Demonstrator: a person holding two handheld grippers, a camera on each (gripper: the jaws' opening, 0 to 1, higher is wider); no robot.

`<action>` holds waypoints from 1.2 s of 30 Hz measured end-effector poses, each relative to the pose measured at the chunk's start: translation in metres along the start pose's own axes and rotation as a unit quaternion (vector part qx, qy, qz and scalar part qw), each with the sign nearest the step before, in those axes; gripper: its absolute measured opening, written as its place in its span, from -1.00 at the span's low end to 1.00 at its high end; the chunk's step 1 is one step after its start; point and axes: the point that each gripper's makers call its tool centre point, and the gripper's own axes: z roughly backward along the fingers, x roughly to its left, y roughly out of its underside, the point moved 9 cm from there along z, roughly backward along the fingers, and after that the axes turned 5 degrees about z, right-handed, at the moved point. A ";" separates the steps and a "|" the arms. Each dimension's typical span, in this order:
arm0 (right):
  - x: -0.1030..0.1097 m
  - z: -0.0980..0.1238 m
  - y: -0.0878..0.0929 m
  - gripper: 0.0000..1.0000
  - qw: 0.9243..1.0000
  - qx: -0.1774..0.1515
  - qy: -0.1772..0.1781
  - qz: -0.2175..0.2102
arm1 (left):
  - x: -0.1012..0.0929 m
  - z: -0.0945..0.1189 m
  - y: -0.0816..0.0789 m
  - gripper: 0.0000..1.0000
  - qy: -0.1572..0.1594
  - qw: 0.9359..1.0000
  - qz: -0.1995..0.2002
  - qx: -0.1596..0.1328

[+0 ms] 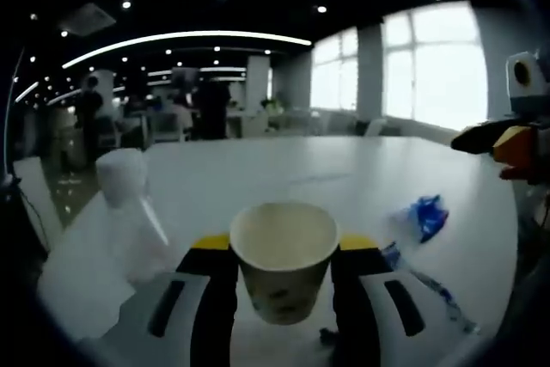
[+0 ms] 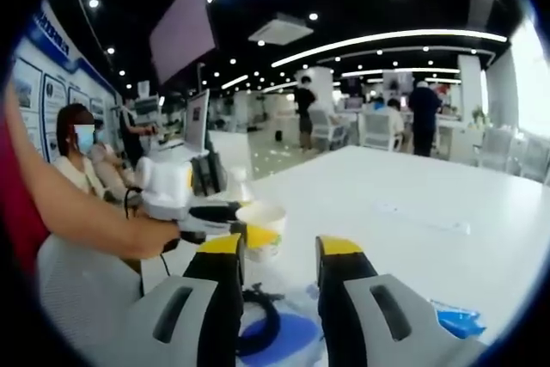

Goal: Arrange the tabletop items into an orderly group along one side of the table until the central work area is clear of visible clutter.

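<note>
- Left gripper view: the left gripper [image 1: 284,274] has its 2 fingers closed tight on a paper cup [image 1: 284,257]. The cup stands upright between them, held up over the white worktop [image 1: 326,178].
- A clear plastic bottle [image 1: 125,212] with a white top sits just to the left of the cup.
- A blue wrapper [image 1: 425,215] lies on the worktop to the right.
- The right gripper [image 1: 507,145] peeks in at the right edge.
- Right gripper view: the right gripper [image 2: 280,277] has its 2 fingers apart, and nothing is between them.
- The paper cup [image 2: 260,228] is ahead, held by the left gripper [image 2: 219,217] in a person's hand [image 2: 150,236].
- A black cable [image 2: 258,320] curls on a blue pad [image 2: 284,337] under the fingers.
- A blue piece [image 2: 457,318] lies at the lower right on the worktop [image 2: 412,204].
</note>
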 end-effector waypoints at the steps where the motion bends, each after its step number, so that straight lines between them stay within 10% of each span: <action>1: 0.000 0.000 0.000 -0.36 1.000 0.000 0.000 -0.001 | 0.001 -0.002 0.003 -0.21 -0.002 1.000 -0.001 0.001; 36: -0.004 0.001 0.007 -0.46 1.000 0.001 -0.004 -0.020 | 0.011 -0.017 0.037 -0.17 -0.030 0.999 -0.033 0.030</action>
